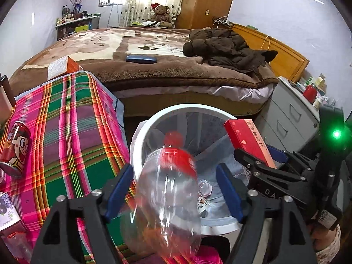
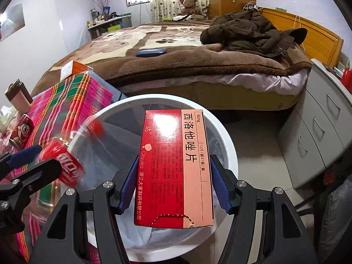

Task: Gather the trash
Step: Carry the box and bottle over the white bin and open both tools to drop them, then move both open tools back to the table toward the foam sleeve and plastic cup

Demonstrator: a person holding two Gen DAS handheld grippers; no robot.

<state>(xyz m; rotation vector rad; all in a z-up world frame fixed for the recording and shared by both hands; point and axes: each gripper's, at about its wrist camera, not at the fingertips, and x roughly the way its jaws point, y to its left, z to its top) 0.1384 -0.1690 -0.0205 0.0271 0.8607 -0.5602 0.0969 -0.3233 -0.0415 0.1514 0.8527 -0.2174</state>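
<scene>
Left wrist view: we see our left gripper spread wide, its pads clear of the blurred plastic bottle over the white bin. Right wrist view: our right gripper clamps a red medicine box above that bin.

A clear plastic bottle with a red cap and red label is tipping cap-first over the white trash bin, blurred and loose between blue pads. A red and pink medicine box is lying flat above the bin's opening, squeezed at its sides. The bin is wearing a thin see-through liner and standing on the floor.
</scene>
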